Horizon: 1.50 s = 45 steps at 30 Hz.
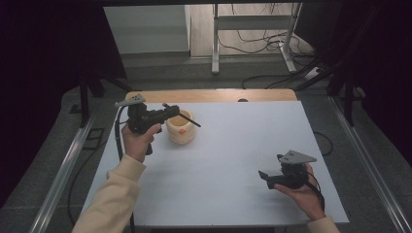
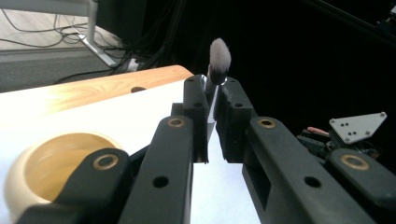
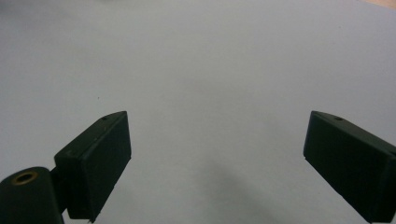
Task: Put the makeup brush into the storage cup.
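Table [image 1: 233, 160]: white matte top, wooden strip along the 12 o'clock edge.
Bowl [image 1: 180, 128]: round, pale wood, at 10 o'clock.
Left gripper [image 2: 212, 100]: clenched on a soft-tufted brush [image 2: 219, 56], above the bowl.
Right gripper [image 3: 217, 158]: jaws spread wide, at 4 o'clock.

The surface [image 1: 233, 160] is a rectangular top covered by a plain white sheet, unmarked across its visible area. A strip of light wood [image 1: 214, 95] is exposed along the far edge, with a small dark hole [image 1: 242, 100] near its middle. One item rests directly on the sheet: a cream-coloured round bowl [image 1: 180, 130], upright, in the far-left part of the surface, with a small orange mark on its near wall. Its inside is tan.
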Motion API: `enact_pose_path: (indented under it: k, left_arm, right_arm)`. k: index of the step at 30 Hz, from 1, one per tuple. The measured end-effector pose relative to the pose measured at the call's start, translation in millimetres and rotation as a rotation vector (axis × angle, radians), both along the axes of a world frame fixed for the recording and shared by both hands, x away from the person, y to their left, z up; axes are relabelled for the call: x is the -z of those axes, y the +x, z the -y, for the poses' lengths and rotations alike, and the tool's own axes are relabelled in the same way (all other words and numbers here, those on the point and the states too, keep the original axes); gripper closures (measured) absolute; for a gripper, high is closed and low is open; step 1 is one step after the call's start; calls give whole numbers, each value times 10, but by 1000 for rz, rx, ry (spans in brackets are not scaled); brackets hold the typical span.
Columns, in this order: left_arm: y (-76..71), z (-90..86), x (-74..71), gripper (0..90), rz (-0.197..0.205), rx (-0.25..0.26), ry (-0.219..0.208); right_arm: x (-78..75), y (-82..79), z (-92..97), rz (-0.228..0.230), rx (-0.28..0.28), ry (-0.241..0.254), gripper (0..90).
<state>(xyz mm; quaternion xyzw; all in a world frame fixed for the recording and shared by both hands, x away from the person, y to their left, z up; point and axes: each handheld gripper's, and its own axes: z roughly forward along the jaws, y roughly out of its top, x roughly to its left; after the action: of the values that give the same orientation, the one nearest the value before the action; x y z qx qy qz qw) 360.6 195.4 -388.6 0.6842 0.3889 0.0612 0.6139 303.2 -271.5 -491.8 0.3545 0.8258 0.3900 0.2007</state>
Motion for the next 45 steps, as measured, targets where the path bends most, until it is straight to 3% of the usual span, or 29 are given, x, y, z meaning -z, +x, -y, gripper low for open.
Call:
enact_pose_path:
  k: [31, 39, 45]
  left_arm:
    - [112, -286, -23, 832, -19, -100, 31]
    - [158, -355, 20, 832, -30, -129, 48]
    - [228, -376, 91, 832, -59, -145, 61]
  right_arm:
    - [15, 5, -6, -3, 2, -3, 74]
    - [18, 5, -8, -5, 3, -5, 76]
    - [20, 6, -10, -2, 3, -7, 78]
